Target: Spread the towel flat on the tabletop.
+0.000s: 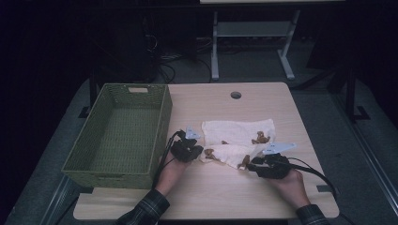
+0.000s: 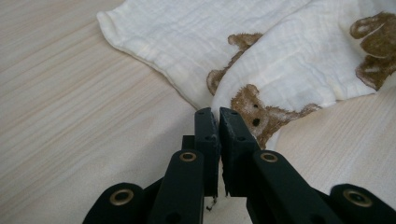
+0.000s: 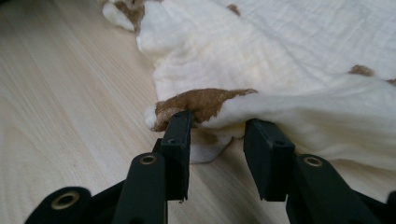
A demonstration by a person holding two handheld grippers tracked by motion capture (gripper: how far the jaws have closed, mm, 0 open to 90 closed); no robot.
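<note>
The worktop [image 1: 281, 197] is bare along its front edge. A green woven basket [image 1: 119, 133] fills nine o'clock. The bear-print muslin cloth [image 1: 239, 136] lies centre-right. The left claw [image 2: 218, 114] is pinched together at its hem; the right claw [image 3: 217, 123] gapes around its front fold.

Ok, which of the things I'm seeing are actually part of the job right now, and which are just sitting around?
In the job:
- cream cloth with bear prints, partly folded on the table
- left gripper, jaws nearly together at the cloth's edge
- right gripper, jaws apart around a fold

Probably part of it, untouched:
- green woven basket, empty, left of the cloth

Just there:
- table hole
- white frame beyond the table
</note>
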